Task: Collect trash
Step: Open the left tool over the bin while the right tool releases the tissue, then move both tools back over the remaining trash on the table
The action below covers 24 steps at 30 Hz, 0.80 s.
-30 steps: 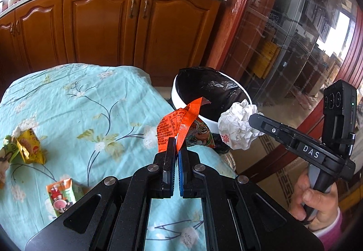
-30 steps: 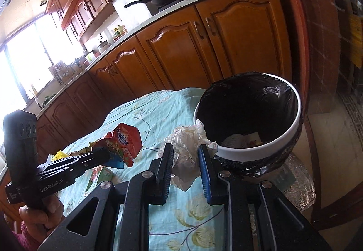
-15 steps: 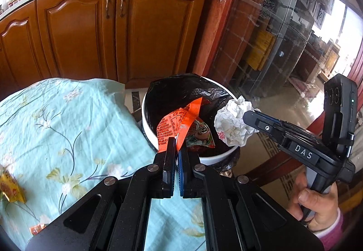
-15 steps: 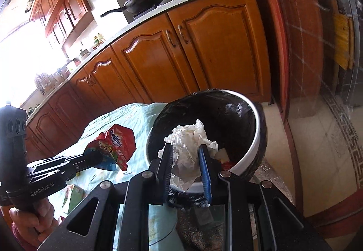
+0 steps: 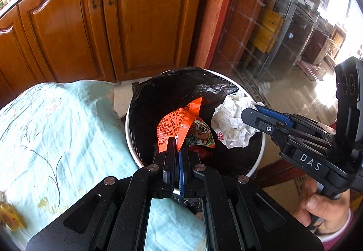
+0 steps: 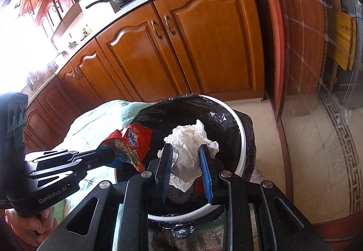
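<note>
The crumpled white tissue sat pinched between the right gripper's fingers. The left gripper clamped an orange snack wrapper; both hung over the black-lined bin.

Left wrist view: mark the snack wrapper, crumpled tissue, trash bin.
snack wrapper (image 5: 174,122), left wrist view, orange printed face.
crumpled tissue (image 5: 229,119), left wrist view, centre of the wad.
trash bin (image 5: 257,161), left wrist view, white rim.

The left gripper pinches an orange snack wrapper, which stands up past its jaws over the black-lined bin. To the jaws' right, the right gripper clamps a crumpled white paper above the bin's rim.
</note>
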Motion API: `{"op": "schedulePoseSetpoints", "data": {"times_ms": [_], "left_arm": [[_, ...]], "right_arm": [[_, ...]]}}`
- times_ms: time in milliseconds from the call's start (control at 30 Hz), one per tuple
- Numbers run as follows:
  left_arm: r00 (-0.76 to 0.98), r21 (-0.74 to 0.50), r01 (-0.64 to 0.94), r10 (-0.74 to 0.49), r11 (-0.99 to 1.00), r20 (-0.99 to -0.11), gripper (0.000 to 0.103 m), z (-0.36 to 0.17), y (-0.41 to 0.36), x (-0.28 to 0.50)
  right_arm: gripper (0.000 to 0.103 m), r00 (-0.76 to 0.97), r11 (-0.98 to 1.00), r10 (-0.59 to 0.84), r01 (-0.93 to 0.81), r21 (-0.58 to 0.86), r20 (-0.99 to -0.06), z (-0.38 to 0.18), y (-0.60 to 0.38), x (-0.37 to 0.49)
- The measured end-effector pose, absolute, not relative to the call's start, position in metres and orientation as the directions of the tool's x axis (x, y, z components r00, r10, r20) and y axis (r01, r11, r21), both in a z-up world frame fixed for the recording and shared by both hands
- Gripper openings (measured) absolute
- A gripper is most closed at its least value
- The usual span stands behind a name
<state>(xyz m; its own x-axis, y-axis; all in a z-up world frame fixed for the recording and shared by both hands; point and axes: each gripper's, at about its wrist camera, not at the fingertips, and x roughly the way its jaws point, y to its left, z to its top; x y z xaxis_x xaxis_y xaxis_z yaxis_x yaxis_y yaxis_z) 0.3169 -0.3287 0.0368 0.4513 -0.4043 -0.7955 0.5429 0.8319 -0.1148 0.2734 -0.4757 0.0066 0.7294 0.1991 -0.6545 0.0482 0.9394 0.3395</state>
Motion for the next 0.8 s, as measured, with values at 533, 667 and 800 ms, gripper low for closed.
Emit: {"op": "schedulePoseSetpoints", "data": {"times_ms": [533, 667, 800], "left_arm": [[0.475, -0.108, 0.515, -0.388, 0.85, -0.79, 0.044, 0.038, -0.326, 0.311], [0.493, -0.145, 0.49, -0.411, 0.859, -0.766, 0.044, 0.048, -0.304, 0.3], [0.524, -0.176, 0.459, -0.425, 0.871, -0.738, 0.045, 0.057, -0.277, 0.283]], "right_arm": [[0.047, 0.725, 0.928, 0.202, 0.073, 0.365, -0.658, 0.001, -0.486, 0.279], [0.051, 0.741, 0.923, 0.2, 0.078, 0.378, -0.641, 0.005, -0.487, 0.271], [0.065, 0.763, 0.911, 0.205, 0.08, 0.404, -0.613, 0.008, -0.483, 0.259]]}}
